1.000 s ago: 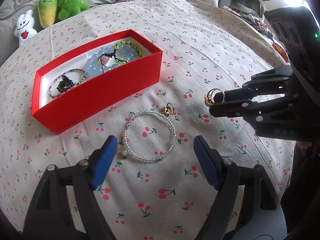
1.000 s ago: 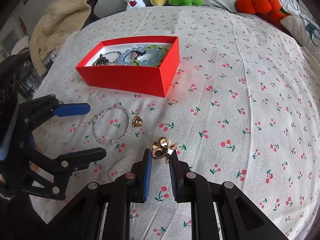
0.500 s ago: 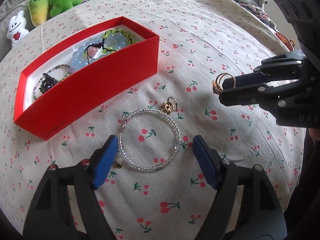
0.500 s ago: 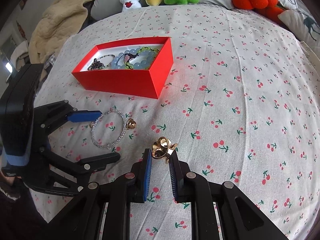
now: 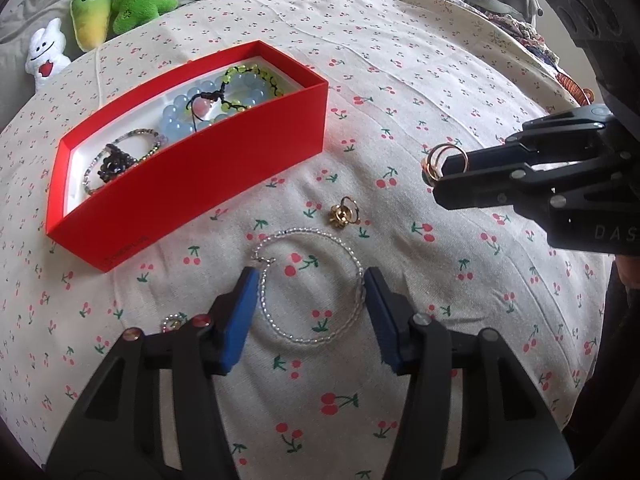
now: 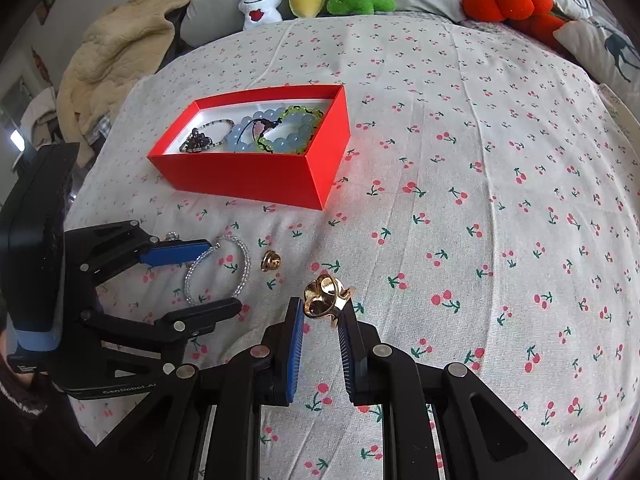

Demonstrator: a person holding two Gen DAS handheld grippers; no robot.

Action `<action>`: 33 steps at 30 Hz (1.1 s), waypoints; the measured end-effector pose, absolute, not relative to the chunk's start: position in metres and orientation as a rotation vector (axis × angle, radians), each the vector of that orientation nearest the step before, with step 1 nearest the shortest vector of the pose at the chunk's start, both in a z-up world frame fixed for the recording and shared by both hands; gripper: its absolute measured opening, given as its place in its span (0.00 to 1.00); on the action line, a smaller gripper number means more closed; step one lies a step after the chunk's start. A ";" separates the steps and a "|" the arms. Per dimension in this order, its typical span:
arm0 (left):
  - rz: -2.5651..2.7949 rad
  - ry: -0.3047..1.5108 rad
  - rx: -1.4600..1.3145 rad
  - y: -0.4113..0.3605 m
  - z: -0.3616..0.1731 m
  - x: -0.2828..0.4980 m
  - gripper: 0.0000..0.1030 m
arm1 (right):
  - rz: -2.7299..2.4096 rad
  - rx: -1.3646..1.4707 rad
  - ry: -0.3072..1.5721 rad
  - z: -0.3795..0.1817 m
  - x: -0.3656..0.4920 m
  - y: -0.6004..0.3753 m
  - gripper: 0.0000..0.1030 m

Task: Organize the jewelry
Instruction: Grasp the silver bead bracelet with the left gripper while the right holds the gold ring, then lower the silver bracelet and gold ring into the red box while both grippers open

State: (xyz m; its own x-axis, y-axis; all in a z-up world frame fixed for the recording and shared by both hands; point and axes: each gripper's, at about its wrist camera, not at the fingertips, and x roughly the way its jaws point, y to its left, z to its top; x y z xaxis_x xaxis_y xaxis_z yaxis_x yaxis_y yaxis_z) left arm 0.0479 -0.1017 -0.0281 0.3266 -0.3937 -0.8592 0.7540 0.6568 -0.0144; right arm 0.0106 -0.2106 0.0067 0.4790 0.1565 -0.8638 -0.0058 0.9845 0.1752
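Red cardboard box (image 5: 208, 176), open-topped, is seen at upper left of the left wrist view on a cherry-print bedsheet (image 5: 400, 80); blue, green and dark beaded bracelets are held inside. A clear beaded bracelet (image 5: 310, 286) is laid at lower centre, bracketed by the left gripper (image 5: 308, 296), whose jaws are closing around it. A small gold ring (image 5: 342, 213) is set just above. At right, a gold knot ring (image 6: 325, 295) is clamped in the right gripper (image 6: 320, 316).
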 end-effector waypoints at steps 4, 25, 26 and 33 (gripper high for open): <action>-0.770 0.964 0.401 -0.096 -0.020 0.049 0.54 | 0.097 0.160 1.062 0.010 0.013 -0.210 0.17; -0.631 0.856 0.243 -0.051 0.039 0.085 0.54 | 0.136 0.189 0.968 0.053 0.044 -0.181 0.17; -0.620 0.853 0.236 -0.049 0.040 0.087 0.54 | 0.137 0.193 0.963 0.054 0.047 -0.180 0.17; -0.563 0.830 0.196 -0.049 0.036 0.112 0.54 | 0.137 0.207 0.926 0.058 0.073 -0.179 0.17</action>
State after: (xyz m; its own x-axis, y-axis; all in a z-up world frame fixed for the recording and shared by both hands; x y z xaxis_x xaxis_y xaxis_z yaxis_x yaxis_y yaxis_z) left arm 0.1120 -0.0491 0.0359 0.5394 -0.3951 -0.7436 0.5442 0.8375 -0.0502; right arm 0.0733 -0.1793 0.0585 0.5941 0.2056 -0.7776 -0.0279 0.9715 0.2355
